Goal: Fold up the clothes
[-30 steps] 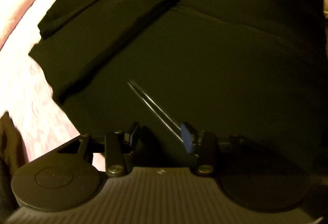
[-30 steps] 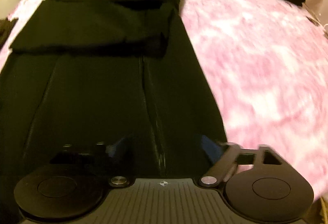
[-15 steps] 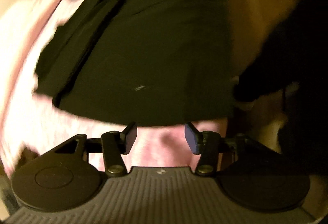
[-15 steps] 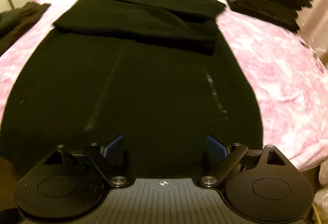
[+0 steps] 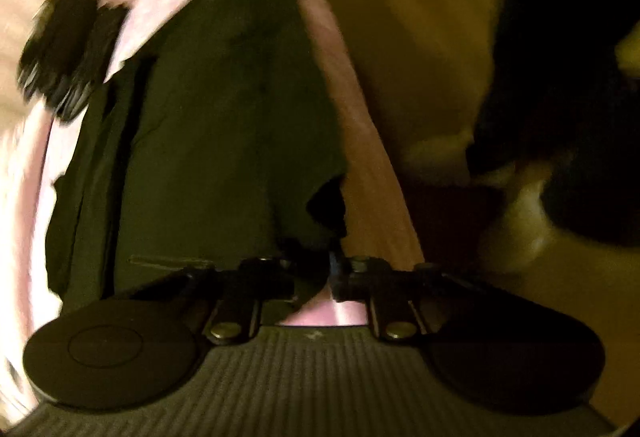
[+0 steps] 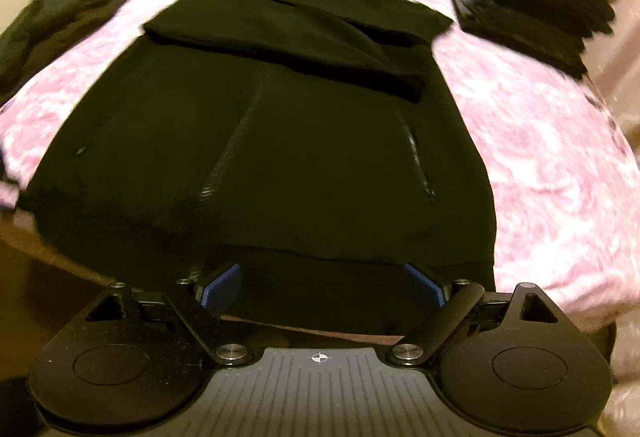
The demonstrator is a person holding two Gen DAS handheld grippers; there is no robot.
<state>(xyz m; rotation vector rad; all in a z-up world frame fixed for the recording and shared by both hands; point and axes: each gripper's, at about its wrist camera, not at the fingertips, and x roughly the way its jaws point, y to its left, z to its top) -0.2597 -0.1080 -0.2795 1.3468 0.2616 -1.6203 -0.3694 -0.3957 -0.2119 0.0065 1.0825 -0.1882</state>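
A black zip jacket [image 6: 288, 141] lies flat on the pink bed, sleeves folded across its upper part. My right gripper [image 6: 322, 287] is open, its blue pads either side of the jacket's bottom hem at the bed's near edge. In the left wrist view the jacket [image 5: 224, 141] runs away from me, and my left gripper [image 5: 320, 269] is shut on its near hem corner at the bed's edge. That view is blurred.
A pink patterned bedspread [image 6: 540, 165] covers the bed. A stack of folded dark clothes [image 6: 532, 9] sits at the far right. Another dark garment [image 6: 48, 25] lies at the far left. Brown floor [image 5: 420, 57] lies beside the bed.
Both grippers drew back from over the jacket to its bottom hem. My left gripper swung round and closed on the hem corner. My right gripper opened wider.
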